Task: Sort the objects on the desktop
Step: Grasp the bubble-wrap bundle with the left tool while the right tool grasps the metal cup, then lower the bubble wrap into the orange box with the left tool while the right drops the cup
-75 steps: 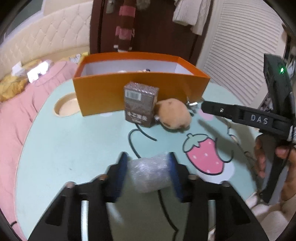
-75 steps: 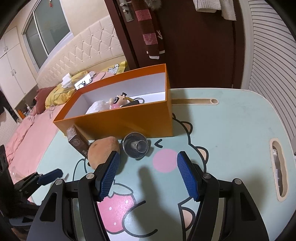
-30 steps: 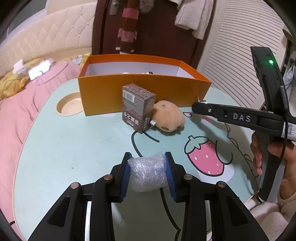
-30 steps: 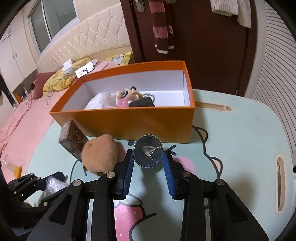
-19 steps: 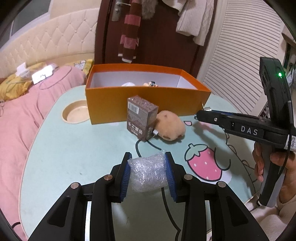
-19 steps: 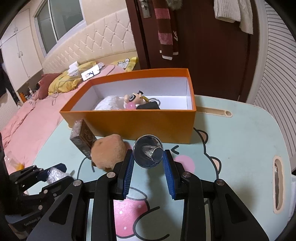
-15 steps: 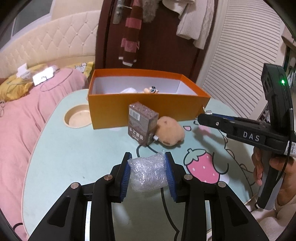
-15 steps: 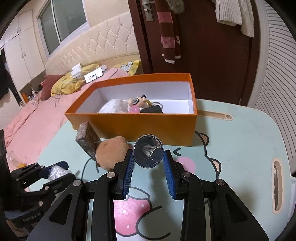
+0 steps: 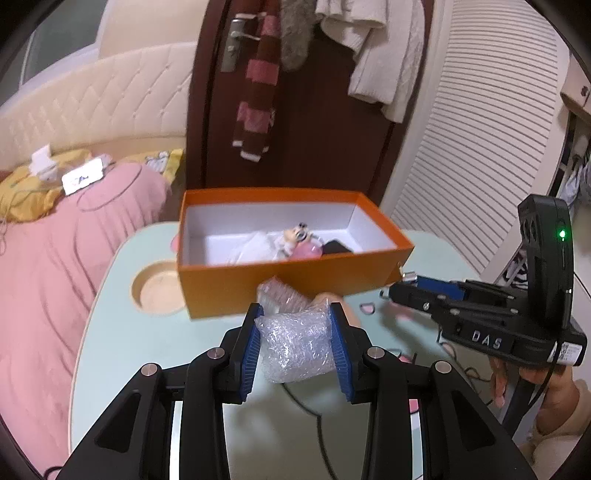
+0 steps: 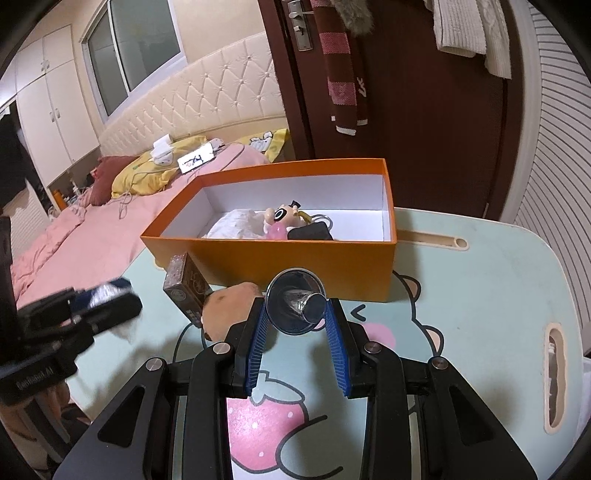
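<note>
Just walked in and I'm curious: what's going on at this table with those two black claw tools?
A person is tidying the table with a handheld gripper in each hand. The left gripper is clamped on a wad of bubble wrap; the right gripper is clamped on a small shiny metal funnel. Both are held short of the open orange box, which already holds a cartoon figure and other bits. A small dark box and brown plush remain outside.

Dark brown door (image 10: 424, 122) at 12 o'clock w/ striped scarf (image 10: 341, 74) & white knit (image 10: 472, 33) hung on it. Pink bedding (image 9: 44, 258) at 9 o'clock, tufted cream headboard (image 10: 207, 96) behind. White slatted panel (image 9: 480, 147) at 2 o'clock.
</note>
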